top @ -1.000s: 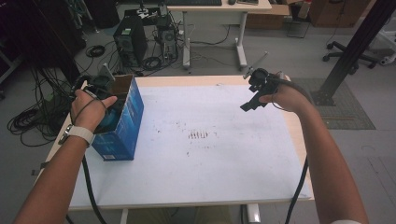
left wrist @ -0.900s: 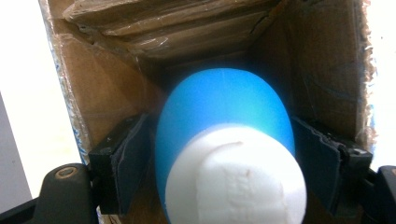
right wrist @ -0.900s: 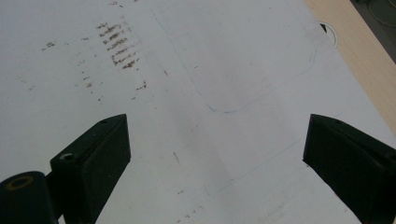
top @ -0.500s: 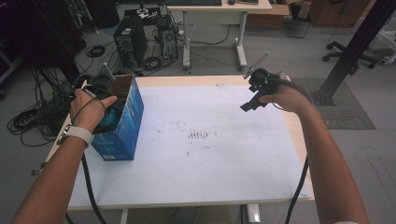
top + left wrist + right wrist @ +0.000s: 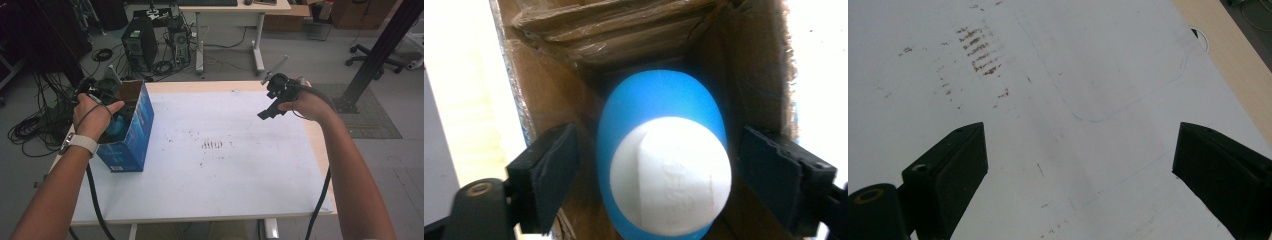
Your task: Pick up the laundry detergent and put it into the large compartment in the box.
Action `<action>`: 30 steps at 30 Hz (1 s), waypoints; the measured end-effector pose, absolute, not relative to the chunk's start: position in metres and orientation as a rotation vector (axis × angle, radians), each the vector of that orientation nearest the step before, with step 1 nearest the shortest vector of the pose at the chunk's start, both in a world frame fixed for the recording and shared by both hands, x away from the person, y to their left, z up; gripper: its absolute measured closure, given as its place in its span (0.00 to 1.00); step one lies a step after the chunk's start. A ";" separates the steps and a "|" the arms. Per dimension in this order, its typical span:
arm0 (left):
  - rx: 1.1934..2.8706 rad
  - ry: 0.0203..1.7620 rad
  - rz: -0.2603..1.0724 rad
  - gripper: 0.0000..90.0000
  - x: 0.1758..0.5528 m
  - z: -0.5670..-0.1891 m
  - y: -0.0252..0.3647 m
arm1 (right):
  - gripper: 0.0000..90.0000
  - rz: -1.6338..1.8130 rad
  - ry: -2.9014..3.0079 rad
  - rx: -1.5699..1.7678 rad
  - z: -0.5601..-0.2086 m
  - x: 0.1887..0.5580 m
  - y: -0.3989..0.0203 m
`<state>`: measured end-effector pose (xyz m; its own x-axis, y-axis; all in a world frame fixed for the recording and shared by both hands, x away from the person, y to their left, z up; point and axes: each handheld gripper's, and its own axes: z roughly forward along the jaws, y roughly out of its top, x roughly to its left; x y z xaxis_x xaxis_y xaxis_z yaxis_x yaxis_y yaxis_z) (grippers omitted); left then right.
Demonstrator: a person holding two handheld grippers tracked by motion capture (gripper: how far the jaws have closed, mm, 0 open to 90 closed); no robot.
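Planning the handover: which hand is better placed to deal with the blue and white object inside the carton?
The left. Its tongs have just been opening astride the blue and white object inside the carton; the right tongs hover across the table.

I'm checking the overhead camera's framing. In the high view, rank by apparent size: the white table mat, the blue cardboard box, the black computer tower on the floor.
1. White table mat, by far the largest.
2. Blue cardboard box.
3. Black computer tower.

The tower stands farther from the camera, so it may only look smaller than the box.

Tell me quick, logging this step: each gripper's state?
Left gripper: open, jaws just widened, blue-and-white object between, unpressed.
Right gripper: open, empty.
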<state>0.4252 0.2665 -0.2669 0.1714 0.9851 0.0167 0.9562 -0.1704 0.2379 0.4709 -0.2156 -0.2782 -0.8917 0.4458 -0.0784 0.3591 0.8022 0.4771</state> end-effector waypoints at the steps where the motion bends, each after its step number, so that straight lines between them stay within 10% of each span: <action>1: 2.266 1.904 0.251 0.18 0.425 -0.267 0.266 | 0.08 0.690 2.801 0.632 -0.278 0.471 -0.216; 30: 2.286 1.843 0.241 0.15 0.416 -0.233 0.259 | 0.09 0.700 2.790 0.631 -0.273 0.465 -0.220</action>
